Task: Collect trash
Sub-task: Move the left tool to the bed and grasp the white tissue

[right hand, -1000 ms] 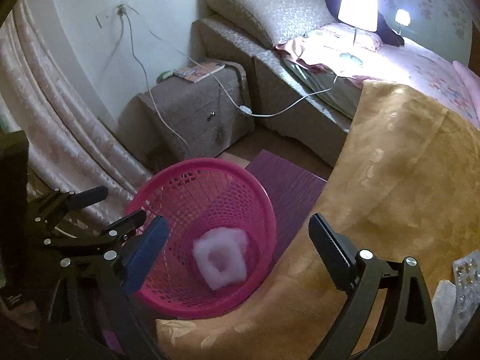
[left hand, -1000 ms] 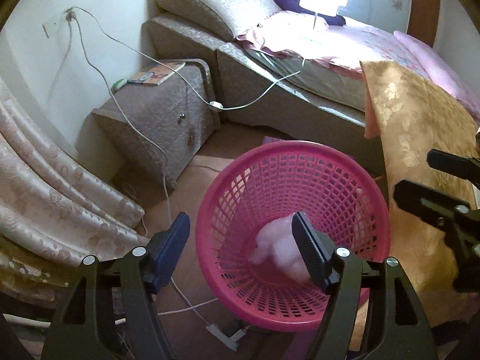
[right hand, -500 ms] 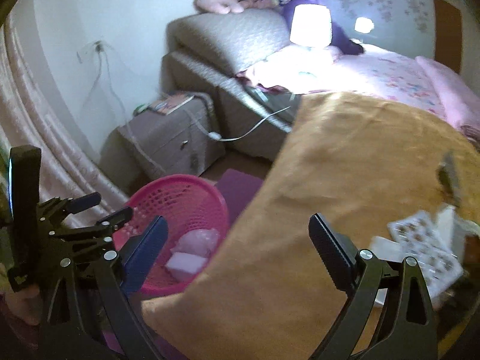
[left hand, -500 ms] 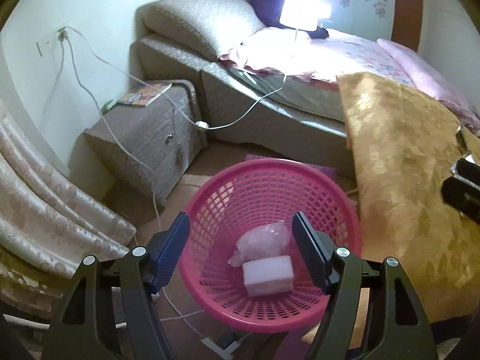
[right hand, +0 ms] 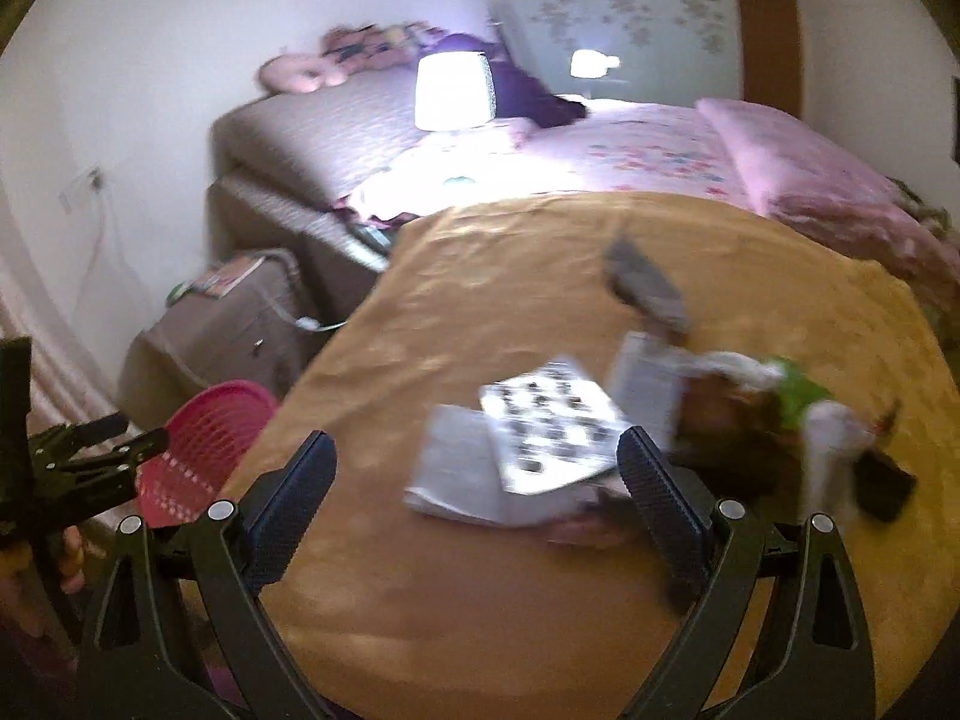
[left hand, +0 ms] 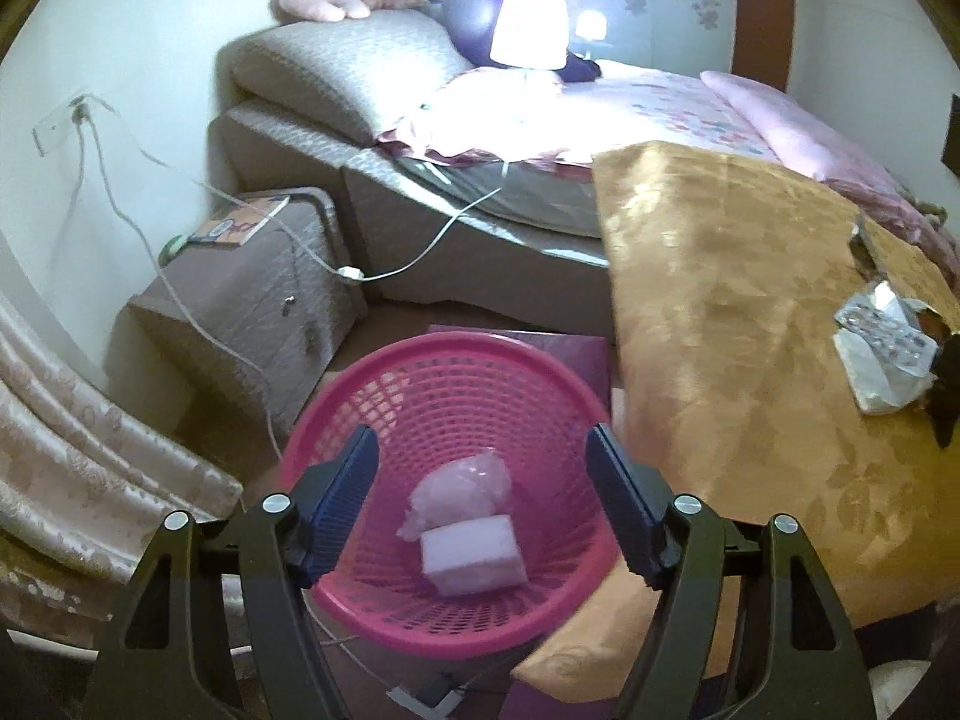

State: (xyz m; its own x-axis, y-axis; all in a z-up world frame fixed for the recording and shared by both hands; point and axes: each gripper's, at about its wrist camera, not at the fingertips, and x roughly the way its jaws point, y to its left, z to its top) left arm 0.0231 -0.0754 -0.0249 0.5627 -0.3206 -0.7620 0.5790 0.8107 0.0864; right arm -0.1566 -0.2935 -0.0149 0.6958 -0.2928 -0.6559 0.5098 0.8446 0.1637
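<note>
Both tongs stand w/ jaws apart, nothing between the pads: the left gripper (left hand: 483, 495) hangs over the pink basket (left hand: 384, 612), its jaws just having opened a touch wider; the right gripper (right hand: 477, 501) is over the gold-cloth table (right hand: 480, 630). Only the left wrist view looks down into the basket: a white foam block (left hand: 473, 553) lies on the mesh bottom, long axis running roughly left-right in that view, w/ a crumpled pinkish-white wad (left hand: 462, 492) touching its far side. That view also catches the basket on the floor just beside the table's left edge, the nightstand (left hand: 252, 312) w/ a book on top, & a white cable trailing down from the wall socket. Right wrist view shows just a sliver of basket rim at lower left, w/ the left tool in front of it, but gives the trash pile on the cloth, blurred: a spotted silver blister sheet (right hand: 555, 426) lying flat atop a white paper packet (right hand: 456, 480), long axis slanting from near-left to far-right, close ahead of the right jaw; past it, toward the table's right edge, a brown & green jumble, too smeared to name. Left view has the same sheet at its far right edge. Bed & lit lamp (right hand: 453, 91) sit behind in both.
</note>
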